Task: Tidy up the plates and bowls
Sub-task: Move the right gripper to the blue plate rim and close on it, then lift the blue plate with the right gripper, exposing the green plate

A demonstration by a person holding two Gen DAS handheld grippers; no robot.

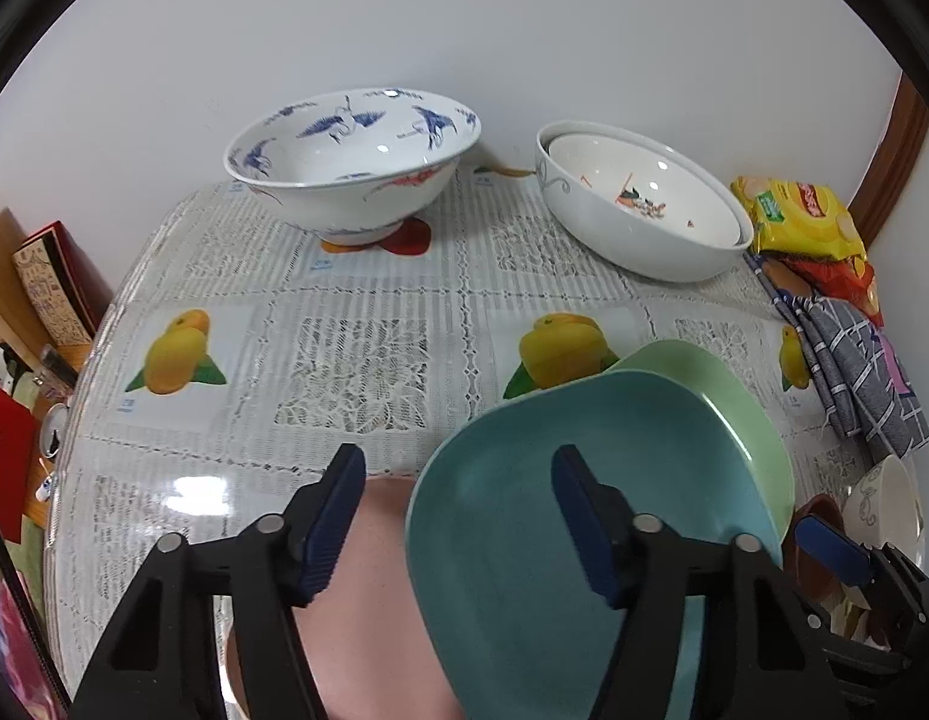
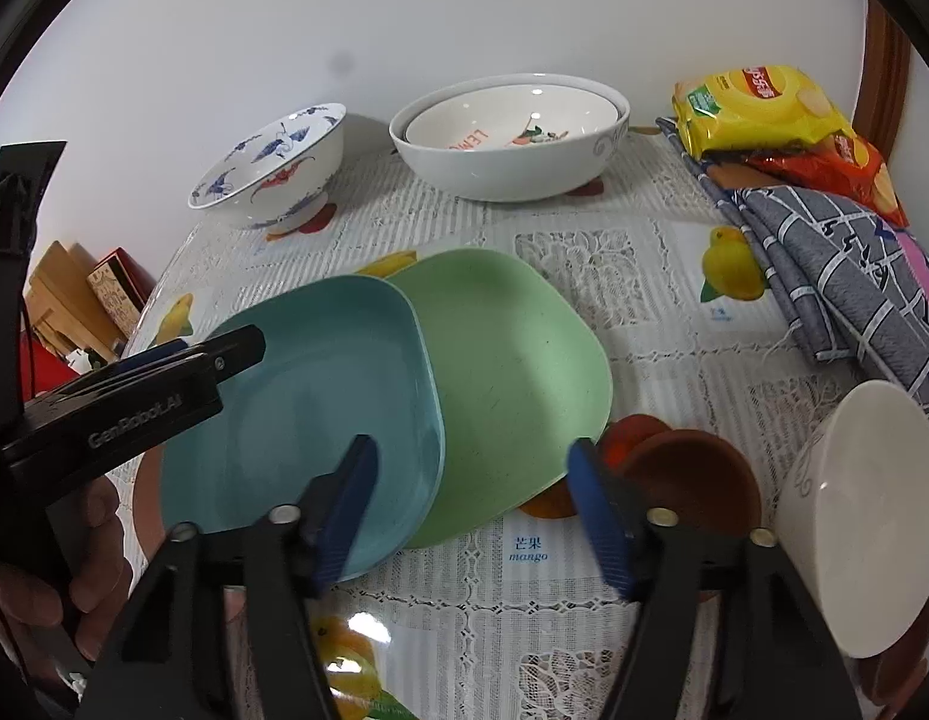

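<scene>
The left gripper (image 1: 458, 489) is angled downward, jaws standing partly apart; nothing is pressed between its blue pads (image 1: 335, 531). The right gripper (image 2: 473, 489) is pitched down likewise, jaws partly apart, pads (image 2: 599, 519) bearing on nothing. From the right wrist view, the left gripper's black body enters from the left edge, with the person's hand (image 2: 74, 570) wrapped round its handle, fingers curled.

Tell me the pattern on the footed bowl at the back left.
Blue cranes inside the white footed bowl, red motifs outside; clearest in the left wrist view.
</scene>
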